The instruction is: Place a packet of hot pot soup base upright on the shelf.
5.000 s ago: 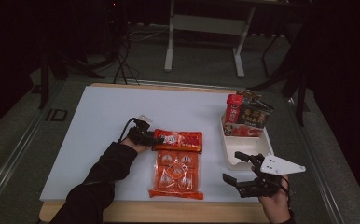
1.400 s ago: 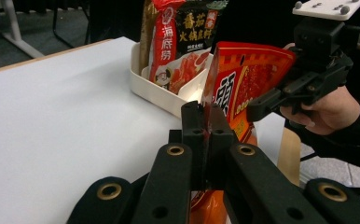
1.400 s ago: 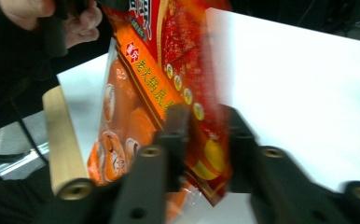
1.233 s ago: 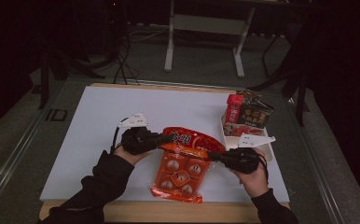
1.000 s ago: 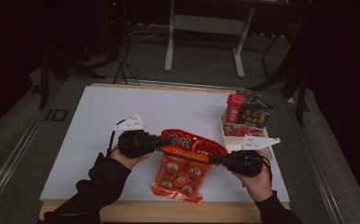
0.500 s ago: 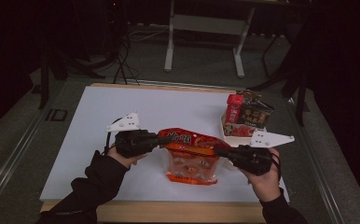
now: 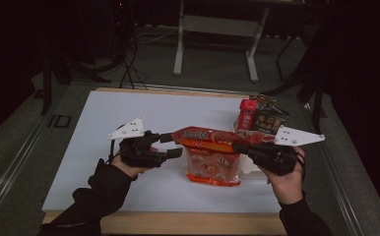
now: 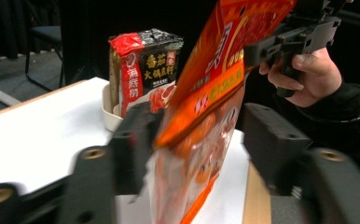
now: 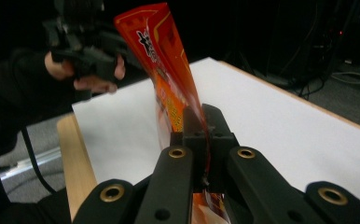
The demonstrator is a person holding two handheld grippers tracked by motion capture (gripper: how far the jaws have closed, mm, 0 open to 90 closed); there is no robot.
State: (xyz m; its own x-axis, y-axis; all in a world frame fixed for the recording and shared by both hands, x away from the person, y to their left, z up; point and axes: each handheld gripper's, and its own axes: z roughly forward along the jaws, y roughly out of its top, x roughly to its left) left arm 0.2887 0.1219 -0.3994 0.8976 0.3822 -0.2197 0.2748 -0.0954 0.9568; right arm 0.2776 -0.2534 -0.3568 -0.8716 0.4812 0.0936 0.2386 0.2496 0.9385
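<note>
- Snack bag (image 7: pixel 211 156), orange and red with a clear lower part, hangs above the white table (image 7: pixel 129 108), near its front edge, lifted between my two hands.
- My right gripper (image 7: pixel 240 147) has its jaws clamped tight on the bag's top edge at the right end; in the right gripper view (image 9: pixel 201 140) the two black jaws meet with only the thin film pinched between them, and the bag's top rises away from them toward my other hand.
- My left gripper (image 7: pixel 174 145) has just been opening its jaws. In the left gripper view (image 8: pixel 197 149) the bag's left end hangs between the spread jaws; the right pad stands clear of the film, and the left one is just beside it, though I cannot tell if it touches. So this gripper grips nothing.
- In the high view the bag's red top band runs level from one gripper to the other, and its lower body droops toward the table below it.
- Behind the bag, at the table's right side, a pale tray (image 7: pixel 251 166) holds upright packets (image 7: pixel 262 118), one red and one dark with printed writing; the left gripper view shows the same packets (image 8: pixel 143 65) standing in the tray (image 8: pixel 108 109).
- My right hand (image 7: pixel 289 179) is just in front of that tray.
</note>
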